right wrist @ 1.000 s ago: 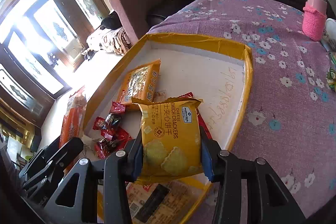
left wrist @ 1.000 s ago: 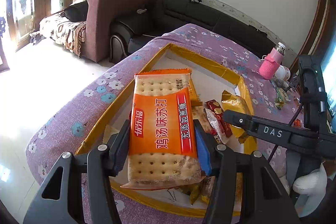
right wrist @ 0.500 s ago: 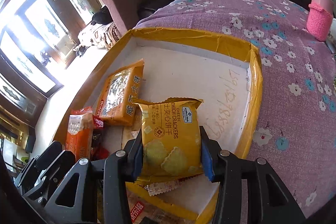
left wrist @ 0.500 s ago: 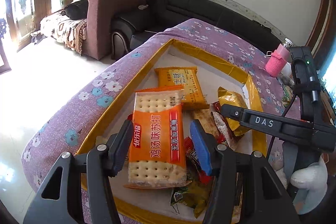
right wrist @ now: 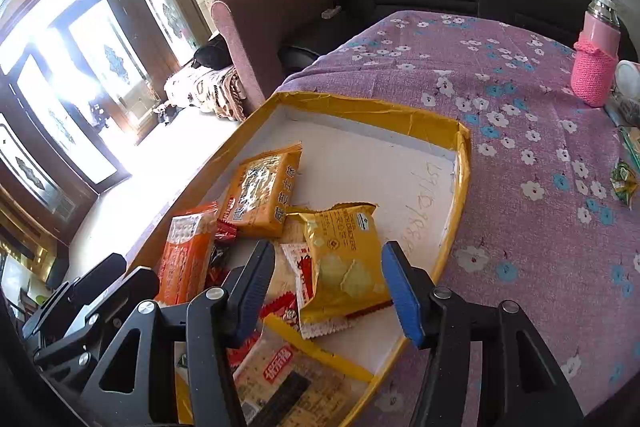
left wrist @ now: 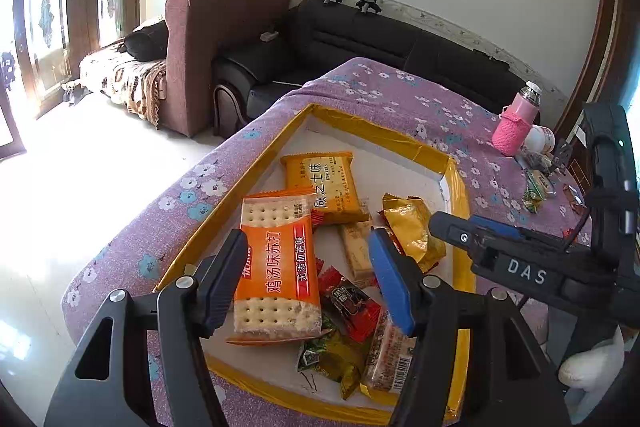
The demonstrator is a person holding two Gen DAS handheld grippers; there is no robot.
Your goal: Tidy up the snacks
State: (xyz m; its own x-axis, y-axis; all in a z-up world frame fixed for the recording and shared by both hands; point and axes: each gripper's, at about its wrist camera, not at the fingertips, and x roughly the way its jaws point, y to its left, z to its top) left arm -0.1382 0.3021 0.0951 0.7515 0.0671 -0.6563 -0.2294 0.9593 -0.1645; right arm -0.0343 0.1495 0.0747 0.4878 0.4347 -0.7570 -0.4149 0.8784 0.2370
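Observation:
A shallow cardboard box with a yellow taped rim [left wrist: 372, 127] [right wrist: 360, 107] lies on the purple flowered cloth. My left gripper [left wrist: 308, 267] hovers over its near end, jaws opening. The orange soda-cracker pack [left wrist: 276, 267] [right wrist: 188, 255] lies flat in the box below them, and the pads do not press on it. My right gripper [right wrist: 328, 279] hangs over the yellow cheese-cracker pack [right wrist: 344, 263] [left wrist: 412, 227], which rests on other snacks in the box. Its jaws are opening too and stand clear of the pack. A yellow-orange biscuit pack [left wrist: 324, 183] [right wrist: 264, 195] lies farther in.
Small red sachets [left wrist: 352, 303] and a green packet [left wrist: 324, 355] sit at the box's near end. A pink bottle [left wrist: 516, 127] [right wrist: 596, 67] and loose green snacks [right wrist: 624, 183] are on the cloth at the right. Sofas stand beyond the table.
Each gripper was shut on its pack a second ago. Both packs now lie in the box, the jaws have widened, and both grippers have lifted away.

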